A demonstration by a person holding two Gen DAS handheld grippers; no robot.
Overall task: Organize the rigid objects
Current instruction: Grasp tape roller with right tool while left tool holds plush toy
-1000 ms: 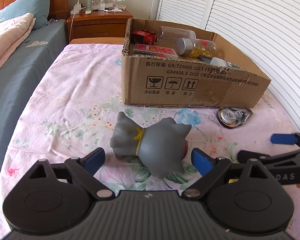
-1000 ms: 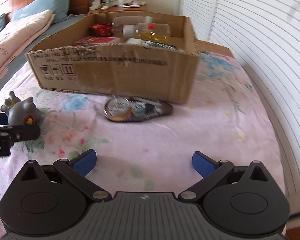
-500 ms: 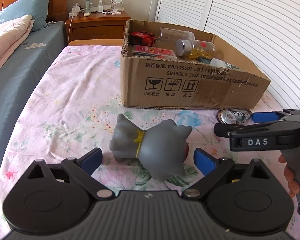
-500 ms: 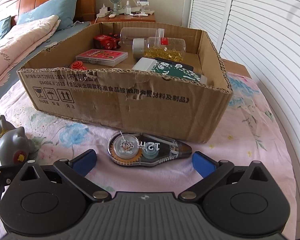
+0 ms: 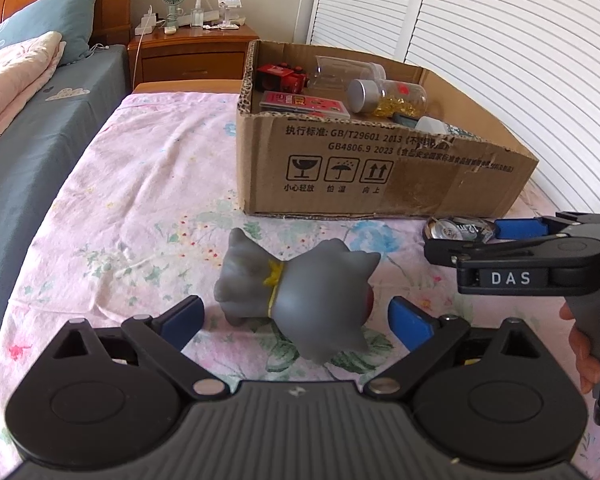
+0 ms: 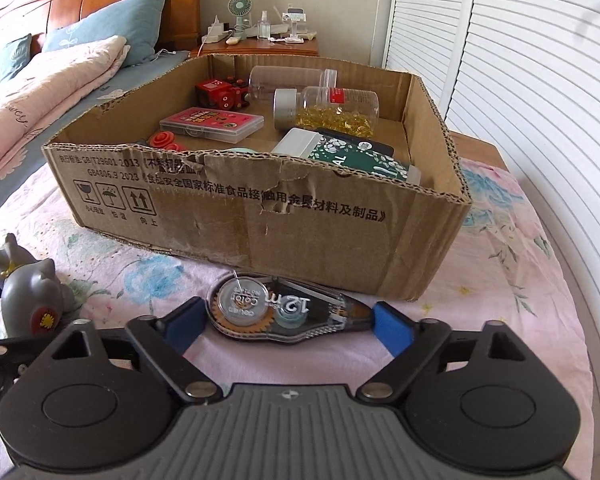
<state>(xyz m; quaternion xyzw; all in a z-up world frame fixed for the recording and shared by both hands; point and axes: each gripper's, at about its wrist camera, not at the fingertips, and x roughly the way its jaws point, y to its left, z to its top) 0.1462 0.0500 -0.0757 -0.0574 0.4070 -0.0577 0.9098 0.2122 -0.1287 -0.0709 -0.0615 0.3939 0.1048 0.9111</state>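
A grey cat-like toy [image 5: 300, 288] lies on its side on the pink floral sheet [image 5: 148, 184]. My left gripper [image 5: 296, 320] is open, its blue pads either side of the toy and clear of it. A clear correction tape dispenser [image 6: 276, 308] lies in front of the cardboard box [image 6: 308, 220]. My right gripper [image 6: 288, 322] is closing its jaws on the dispenser, one pad at each end and touching it. The left wrist view shows the right gripper [image 5: 472, 238] from the side, held by a hand [image 5: 584, 356], with the dispenser [image 5: 454, 229] partly hidden.
The box holds a red toy [image 6: 220, 94], a flat red case [image 6: 212, 122], a jar of yellow capsules [image 6: 332, 110], a clear jar [image 6: 288, 80] and a green packet [image 6: 364, 160]. A bed with pillows lies left, a nightstand [image 5: 192, 52] behind, louvred doors right.
My right gripper moved forward to the tape dispenser, and its jaws narrowed from wide open until the pads met the dispenser's ends. The left gripper and the grey toy stayed put.
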